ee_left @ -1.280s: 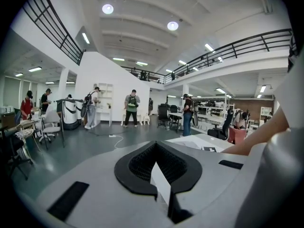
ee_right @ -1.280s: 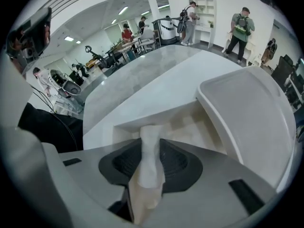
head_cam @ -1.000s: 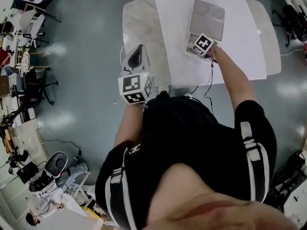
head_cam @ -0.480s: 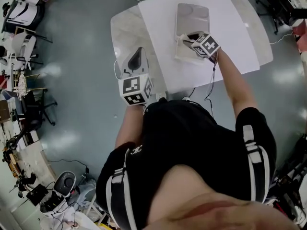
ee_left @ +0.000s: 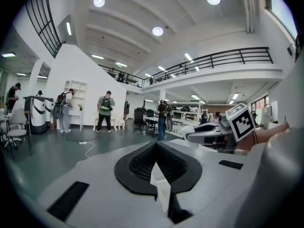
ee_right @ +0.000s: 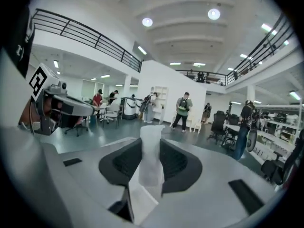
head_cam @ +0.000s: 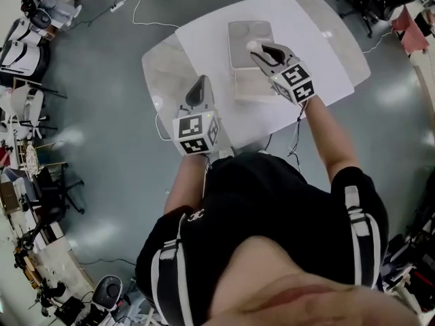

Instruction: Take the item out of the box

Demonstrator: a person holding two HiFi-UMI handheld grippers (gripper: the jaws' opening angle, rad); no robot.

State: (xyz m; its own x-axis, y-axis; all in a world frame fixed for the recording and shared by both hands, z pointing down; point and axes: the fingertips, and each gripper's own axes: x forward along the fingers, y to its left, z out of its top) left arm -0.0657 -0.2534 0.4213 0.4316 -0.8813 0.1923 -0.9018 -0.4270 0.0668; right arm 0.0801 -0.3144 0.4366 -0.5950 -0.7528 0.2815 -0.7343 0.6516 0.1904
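Right gripper (head_cam: 259, 50) is pinching the white item (ee_right: 151, 148) over the box (head_cam: 238, 32). Left gripper (head_cam: 200, 87) (jaws closed, empty) is hovering at the box's 8 o'clock.

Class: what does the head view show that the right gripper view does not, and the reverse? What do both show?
Head view only: the table, the box on it, and the person's black top. Right gripper view only: a close look at the right tool, jaws shut on the white item, plus the balcony railing and people standing in the hall. Both: the right tool holding that item, and the left tool, shut and empty.
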